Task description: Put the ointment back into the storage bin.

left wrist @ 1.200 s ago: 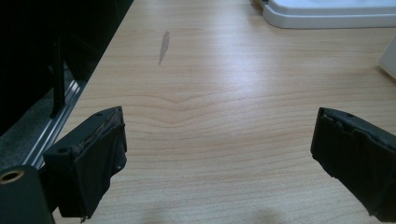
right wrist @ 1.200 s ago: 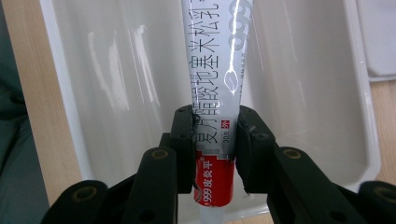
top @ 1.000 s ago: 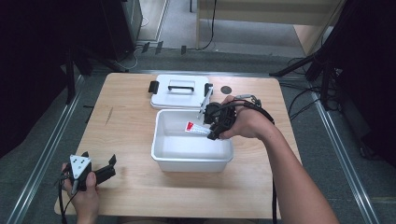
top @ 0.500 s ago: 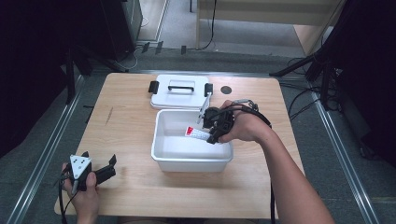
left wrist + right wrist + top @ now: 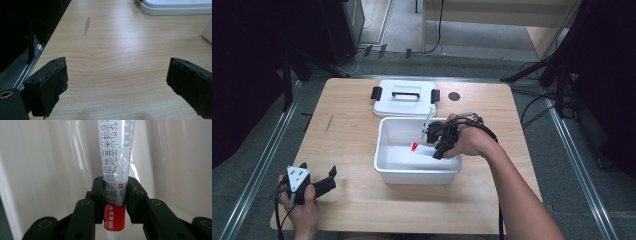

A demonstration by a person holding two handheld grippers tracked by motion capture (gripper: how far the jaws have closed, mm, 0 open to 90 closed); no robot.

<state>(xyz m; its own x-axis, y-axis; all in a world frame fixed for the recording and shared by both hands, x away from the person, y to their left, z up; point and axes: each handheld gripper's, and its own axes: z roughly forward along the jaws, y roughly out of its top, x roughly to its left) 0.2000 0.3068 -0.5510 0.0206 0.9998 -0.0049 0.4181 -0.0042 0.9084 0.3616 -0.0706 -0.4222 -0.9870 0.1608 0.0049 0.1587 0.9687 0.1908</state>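
Right gripper view has the right tongs (image 5: 115, 195) pinching a tube (image 5: 115, 165) inside the white tub (image 5: 387, 150); left tongs (image 5: 120, 85) sit spread over the table (image 5: 112, 42).

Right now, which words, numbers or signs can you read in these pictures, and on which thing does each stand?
"999皮炎平": on the red band of the tube, held in the right gripper.
"999": large grey figures, cut off, higher up the tube.
"30g": small, on the white part.
The large black Chinese line along the tube: partly hidden, not surely readable.
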